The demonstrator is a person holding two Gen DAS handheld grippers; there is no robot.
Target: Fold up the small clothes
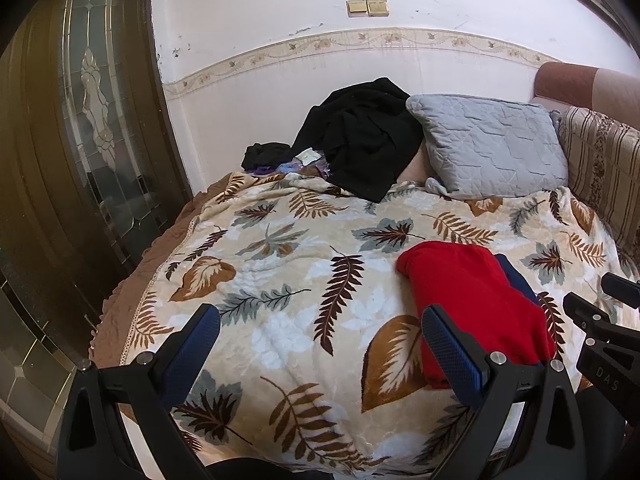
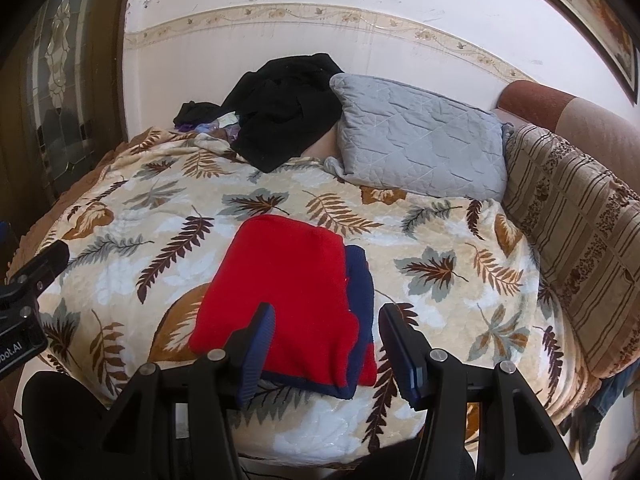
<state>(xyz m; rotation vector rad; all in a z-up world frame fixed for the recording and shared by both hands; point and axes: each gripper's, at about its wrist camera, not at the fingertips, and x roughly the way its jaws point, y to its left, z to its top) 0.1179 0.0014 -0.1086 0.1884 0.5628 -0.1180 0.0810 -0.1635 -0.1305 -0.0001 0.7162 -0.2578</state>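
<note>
Leaf-print blanket [image 2: 168, 216] covers the bed. Left to right: glass door [image 1: 92, 128]; left hand-held gripper [image 1: 320, 344], jaws spread wide and empty above the blanket; folded red garment [image 2: 280, 288] with navy trim, lying flat on the blanket; right hand-held gripper [image 2: 326, 344], jaws apart and empty, over the garment's near edge. Behind: black clothes [image 2: 280, 116], grey pillow [image 2: 420, 144].

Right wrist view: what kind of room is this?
Most likely a home bedroom or living room with a daybed. A leaf-print blanket covers the bedding, a grey quilted pillow leans at the wall, and a folded red garment lies on the blanket near a black clothes pile.
</note>
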